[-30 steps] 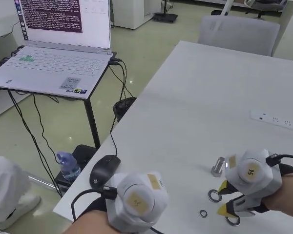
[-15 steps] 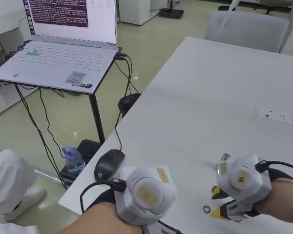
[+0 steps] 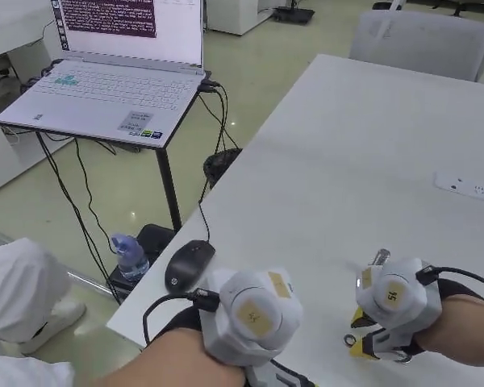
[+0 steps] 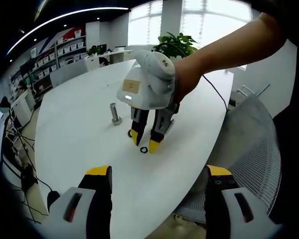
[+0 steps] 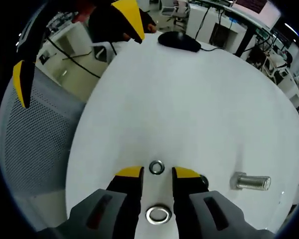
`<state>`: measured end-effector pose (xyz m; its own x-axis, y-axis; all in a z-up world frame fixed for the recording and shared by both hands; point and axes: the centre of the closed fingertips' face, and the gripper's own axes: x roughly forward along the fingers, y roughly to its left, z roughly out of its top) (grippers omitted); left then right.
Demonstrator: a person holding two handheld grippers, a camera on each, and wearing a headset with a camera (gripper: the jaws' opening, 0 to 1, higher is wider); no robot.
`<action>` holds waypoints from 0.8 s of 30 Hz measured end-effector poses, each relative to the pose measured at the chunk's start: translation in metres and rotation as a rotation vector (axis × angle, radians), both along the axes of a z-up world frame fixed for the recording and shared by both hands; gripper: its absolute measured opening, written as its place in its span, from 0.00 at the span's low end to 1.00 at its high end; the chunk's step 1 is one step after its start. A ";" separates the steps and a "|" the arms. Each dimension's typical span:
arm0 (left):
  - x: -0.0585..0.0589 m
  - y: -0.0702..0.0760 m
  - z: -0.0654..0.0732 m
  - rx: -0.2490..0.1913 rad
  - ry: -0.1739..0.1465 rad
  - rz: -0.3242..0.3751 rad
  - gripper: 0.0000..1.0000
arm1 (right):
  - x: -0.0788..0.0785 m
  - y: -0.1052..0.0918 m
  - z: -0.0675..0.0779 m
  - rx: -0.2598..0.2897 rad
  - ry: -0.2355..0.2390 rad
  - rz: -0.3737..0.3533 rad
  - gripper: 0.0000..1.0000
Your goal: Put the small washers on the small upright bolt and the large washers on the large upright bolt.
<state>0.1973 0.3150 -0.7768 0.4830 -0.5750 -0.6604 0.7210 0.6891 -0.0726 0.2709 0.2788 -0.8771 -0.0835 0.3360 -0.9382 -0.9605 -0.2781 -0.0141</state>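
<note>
On the white table (image 3: 331,161), the right gripper (image 5: 157,175) straddles a small washer (image 5: 156,167), jaws not yet closed (left gripper (image 4: 158,172) gapes empty). A flat pinch may skid it away.

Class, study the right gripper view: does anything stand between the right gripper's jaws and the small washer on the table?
Nothing visible does. The small washer lies on the table in the gap at the tips of the right gripper, whose jaws stand open. A larger washer lies further back between the jaws, out of the way.
</note>
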 end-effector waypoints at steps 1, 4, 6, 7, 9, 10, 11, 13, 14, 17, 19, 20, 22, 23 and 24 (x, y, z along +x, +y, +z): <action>-0.001 0.001 -0.001 0.000 0.001 0.002 0.75 | 0.000 -0.001 -0.001 -0.008 -0.009 0.008 0.25; -0.001 0.002 -0.001 -0.004 0.003 0.008 0.75 | 0.001 0.000 -0.001 -0.010 -0.006 -0.003 0.24; -0.001 0.003 -0.002 -0.005 0.003 0.012 0.75 | 0.002 0.000 -0.001 -0.010 -0.007 -0.007 0.23; -0.001 0.004 -0.002 -0.006 0.004 0.013 0.74 | 0.003 0.000 -0.001 -0.015 -0.008 -0.007 0.22; 0.000 0.004 -0.002 -0.008 0.002 0.014 0.74 | 0.004 0.000 -0.001 -0.027 -0.013 0.000 0.20; 0.000 0.004 -0.002 -0.010 0.002 0.015 0.74 | 0.004 0.000 -0.002 -0.029 -0.012 -0.003 0.19; 0.000 0.004 -0.002 -0.010 0.002 0.015 0.74 | 0.005 0.000 -0.002 -0.030 -0.013 -0.004 0.19; 0.001 0.004 -0.002 -0.010 0.002 0.015 0.74 | 0.005 0.000 -0.002 -0.030 -0.016 -0.007 0.18; 0.002 0.004 -0.001 -0.011 0.000 0.015 0.73 | 0.005 -0.001 -0.002 -0.031 -0.019 -0.003 0.18; 0.003 0.005 0.000 -0.015 -0.003 0.016 0.73 | 0.004 -0.001 -0.002 -0.030 -0.020 0.007 0.17; 0.003 0.005 -0.001 -0.014 -0.003 0.017 0.73 | 0.003 -0.001 -0.002 -0.029 -0.024 0.026 0.17; 0.003 0.006 -0.001 -0.012 -0.003 0.017 0.73 | 0.003 -0.001 -0.002 -0.028 -0.025 0.030 0.17; 0.003 0.007 -0.002 -0.014 -0.001 0.019 0.72 | 0.003 -0.002 -0.002 -0.028 -0.027 0.039 0.17; 0.003 0.007 -0.002 -0.014 0.001 0.020 0.72 | 0.003 -0.001 -0.002 -0.030 -0.030 0.053 0.17; 0.002 0.008 -0.002 -0.014 0.002 0.019 0.71 | 0.002 -0.001 -0.002 -0.032 -0.031 0.059 0.17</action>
<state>0.1996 0.3227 -0.7791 0.4925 -0.5747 -0.6536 0.7076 0.7017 -0.0837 0.2731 0.2777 -0.8790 -0.0731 0.3014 -0.9507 -0.9417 -0.3348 -0.0338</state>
